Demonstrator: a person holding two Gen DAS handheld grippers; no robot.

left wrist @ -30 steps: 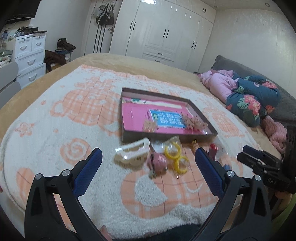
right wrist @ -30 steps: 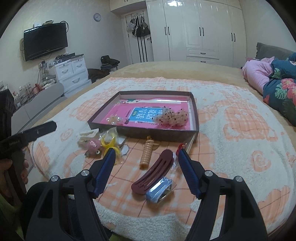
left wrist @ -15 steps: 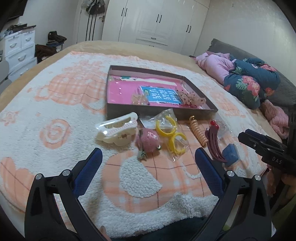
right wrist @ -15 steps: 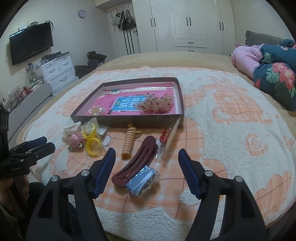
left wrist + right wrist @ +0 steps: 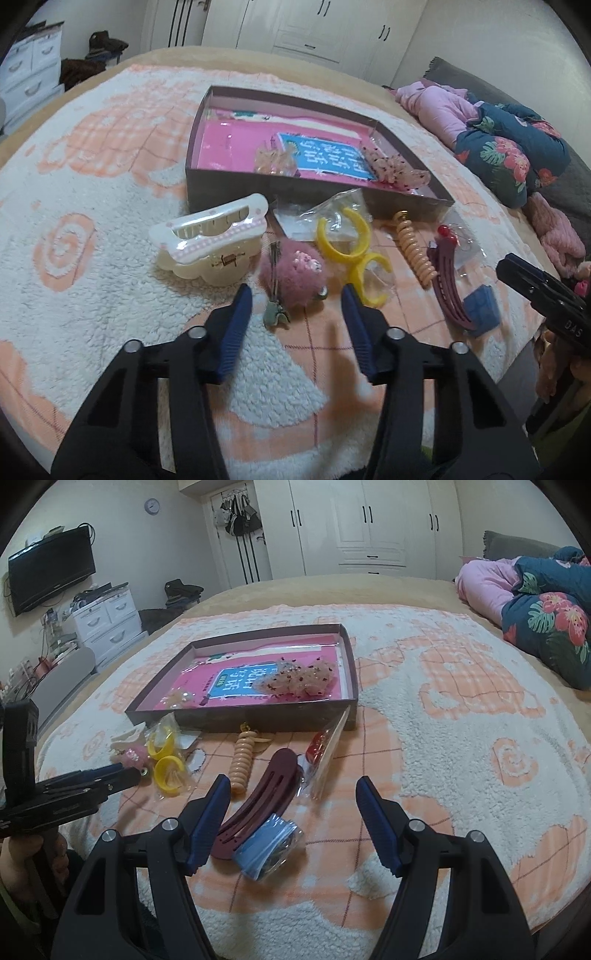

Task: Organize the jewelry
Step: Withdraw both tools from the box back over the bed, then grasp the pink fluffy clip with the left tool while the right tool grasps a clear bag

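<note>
A shallow brown box [image 5: 229, 177] with a pink lining lies on the bed blanket; it also shows in the right wrist view [image 5: 243, 716]. In front of it lie a white claw clip [image 5: 214, 240], a pink pompom clip [image 5: 295, 273], yellow rings in plastic [image 5: 351, 243], a peach spiral tie [image 5: 413, 251], a maroon clip [image 5: 447, 280] and a blue packet [image 5: 480, 306]. My left gripper [image 5: 295, 299] is open, its fingertips on either side of the pompom clip's near end. My right gripper [image 5: 291, 786] is open above the maroon clip [image 5: 258, 801] and blue packet [image 5: 266, 845].
Two clips lie inside the box: a clear one [image 5: 273, 162] and a speckled one [image 5: 399, 170]. Folded clothes [image 5: 506, 151] lie at the bed's right side. White drawers [image 5: 107, 620] and a television [image 5: 51, 572] stand to the left. Wardrobes [image 5: 369, 524] fill the back wall.
My left gripper has come down and forward to the pompom clip, and its jaws have narrowed. My right gripper has dropped a little closer to the maroon clip.
</note>
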